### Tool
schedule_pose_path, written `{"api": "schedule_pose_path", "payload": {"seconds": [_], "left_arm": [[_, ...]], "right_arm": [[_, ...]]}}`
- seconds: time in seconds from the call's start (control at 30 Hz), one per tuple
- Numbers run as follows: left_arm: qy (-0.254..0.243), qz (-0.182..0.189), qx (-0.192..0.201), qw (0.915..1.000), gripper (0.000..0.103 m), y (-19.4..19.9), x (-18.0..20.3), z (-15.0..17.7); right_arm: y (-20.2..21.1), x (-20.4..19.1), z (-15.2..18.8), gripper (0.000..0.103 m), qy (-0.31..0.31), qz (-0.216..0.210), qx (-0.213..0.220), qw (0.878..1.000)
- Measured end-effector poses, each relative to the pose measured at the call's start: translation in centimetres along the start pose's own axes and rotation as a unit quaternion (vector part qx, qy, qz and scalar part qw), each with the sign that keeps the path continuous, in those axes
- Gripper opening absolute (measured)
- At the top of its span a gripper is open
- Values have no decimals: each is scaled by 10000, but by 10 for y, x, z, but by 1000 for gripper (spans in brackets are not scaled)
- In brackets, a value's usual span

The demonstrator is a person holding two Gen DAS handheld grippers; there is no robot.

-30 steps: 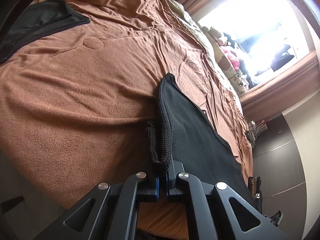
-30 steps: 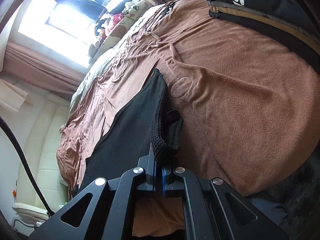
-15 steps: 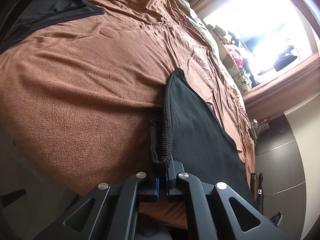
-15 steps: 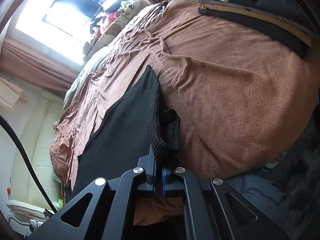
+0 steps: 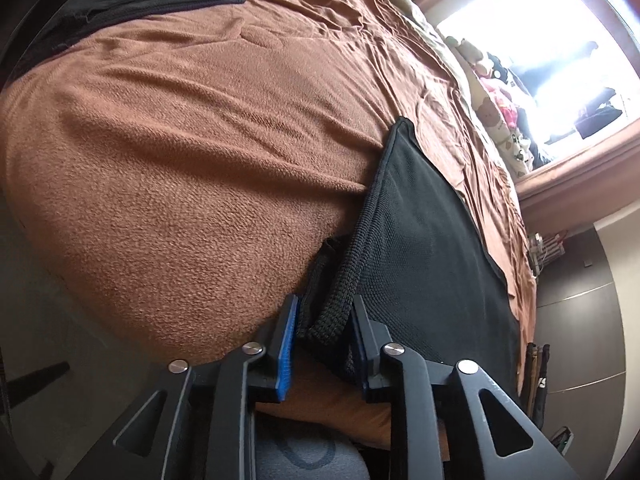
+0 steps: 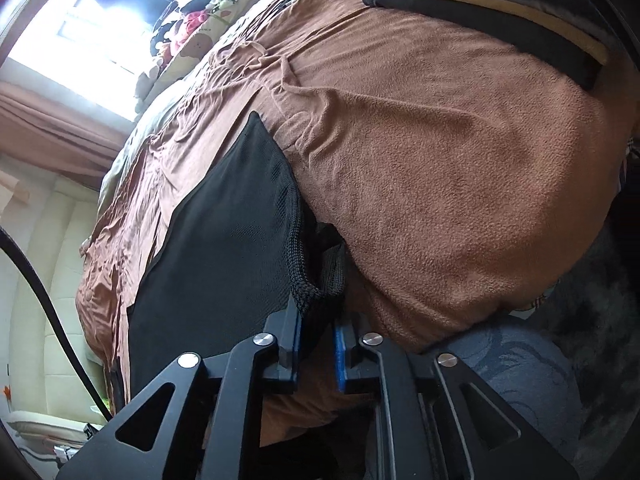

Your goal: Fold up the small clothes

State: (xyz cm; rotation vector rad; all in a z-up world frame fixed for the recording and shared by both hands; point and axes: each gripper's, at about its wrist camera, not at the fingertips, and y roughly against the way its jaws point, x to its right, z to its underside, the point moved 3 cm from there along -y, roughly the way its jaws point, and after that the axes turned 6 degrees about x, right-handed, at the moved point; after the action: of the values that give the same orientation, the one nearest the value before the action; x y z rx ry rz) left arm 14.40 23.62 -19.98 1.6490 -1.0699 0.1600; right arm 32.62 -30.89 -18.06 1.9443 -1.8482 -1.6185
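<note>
Left wrist view: left gripper (image 5: 324, 316) opening, ribbed waistband (image 5: 340, 280) loose between spread fingers — black shorts (image 5: 424, 248) laid flat on near blanket (image 5: 180, 168); right gripper (image 6: 318, 322) opening likewise — releasing to fold.

1 black garment (image 5: 420, 240) – 1 brown blanket (image 5: 180, 160) – 2 tongs (image 5: 324, 328) (image 6: 316, 332)

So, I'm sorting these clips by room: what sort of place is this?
Most likely a bedroom. A brown blanket covers a bed, soft toys are piled by the bright window, and folded clothes are stacked on the bed.
</note>
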Motion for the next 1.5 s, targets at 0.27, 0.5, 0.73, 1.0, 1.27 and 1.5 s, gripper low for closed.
{"api": "schedule_pose_path", "payload": {"seconds": [0.27, 0.5, 0.73, 1.0, 1.27, 1.5], "left_arm": [[-26, 352, 178, 9992, 51, 16, -6, 2], [-364, 648, 118, 9972, 58, 21, 3, 15], [-738, 646, -49, 9952, 58, 33, 7, 15], [-1191, 479, -29, 9917, 73, 60, 1, 8], [-1001, 678, -108, 9926, 72, 45, -7, 14], [-956, 732, -152, 9926, 69, 19, 5, 19]], "right_arm": [[50, -10, -2, 31, 438, 104, 645, 9969], [53, -55, 30, 30, 1344, -417, 541, 9886], [44, -101, 66, 30, 2163, -691, 375, 9732], [13, -133, 90, 30, 2553, -889, 143, 9627], [-27, -159, 102, 30, 2826, -920, -340, 9542], [-60, -180, 114, 30, 3199, -936, -731, 9400]]}}
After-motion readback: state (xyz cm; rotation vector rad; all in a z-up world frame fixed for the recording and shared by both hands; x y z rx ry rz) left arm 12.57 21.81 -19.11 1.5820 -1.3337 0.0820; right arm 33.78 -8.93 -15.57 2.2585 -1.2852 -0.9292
